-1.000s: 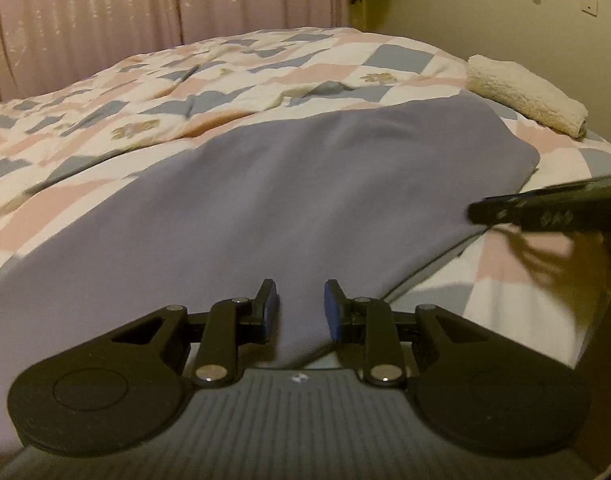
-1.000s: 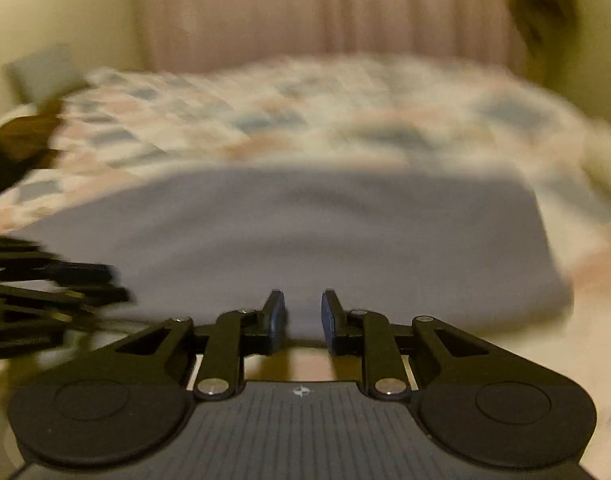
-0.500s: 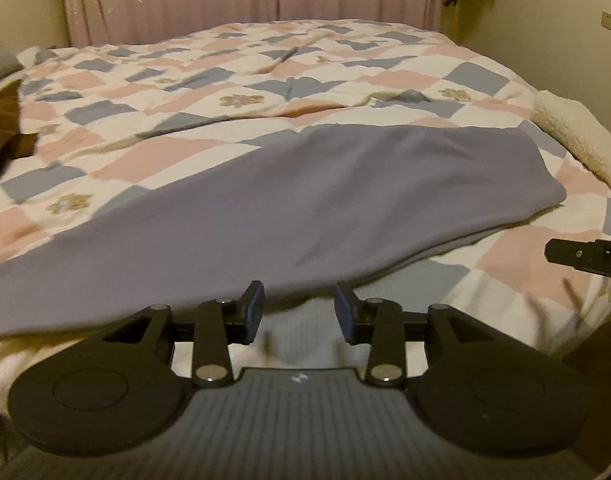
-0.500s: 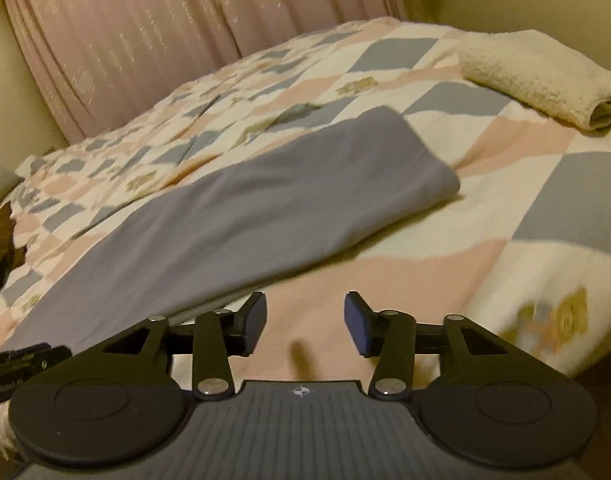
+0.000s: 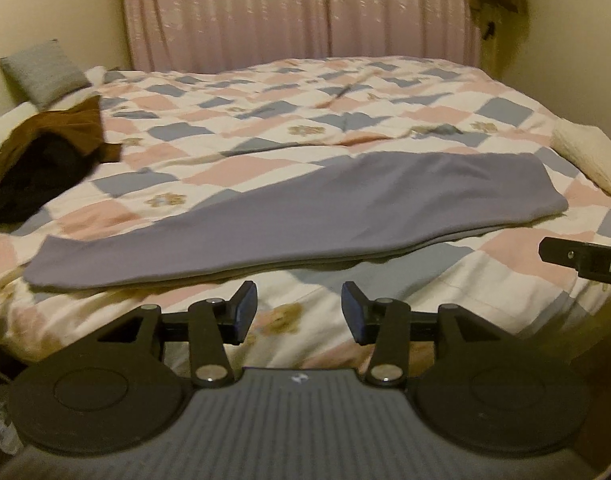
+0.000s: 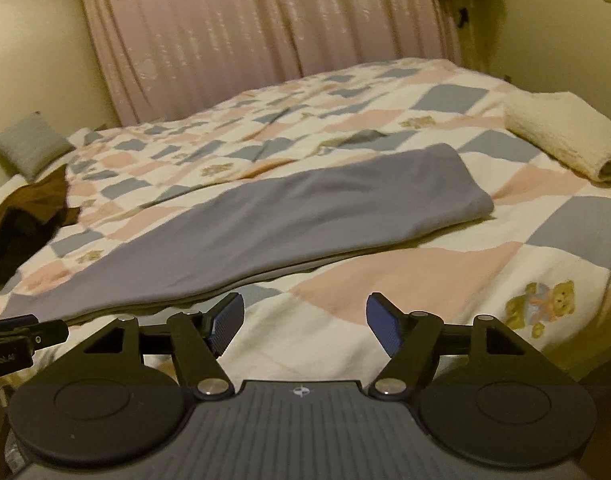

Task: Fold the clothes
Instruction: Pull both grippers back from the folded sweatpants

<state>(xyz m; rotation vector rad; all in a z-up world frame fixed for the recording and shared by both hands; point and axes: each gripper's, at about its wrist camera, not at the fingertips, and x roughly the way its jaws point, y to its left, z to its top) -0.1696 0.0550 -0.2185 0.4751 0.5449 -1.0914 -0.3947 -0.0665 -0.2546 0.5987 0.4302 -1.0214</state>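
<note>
My left gripper [image 5: 299,312] opening with nothing in it, my right gripper [image 6: 303,322] opening wider and empty too, folded purple cloth [image 5: 305,216] flat on the checked blanket [image 5: 265,120] just past both sets of fingers, teddy bear picture [image 6: 539,306] beside my right fingers only in the right view, dark clothes pile [image 5: 45,152] far left, bigger in the left view.

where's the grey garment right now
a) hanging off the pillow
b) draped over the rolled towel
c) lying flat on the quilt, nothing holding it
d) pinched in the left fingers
c: the grey garment lies stretched out on the quilt, beyond both sets of fingers, which are apart with only quilt between them.
</note>
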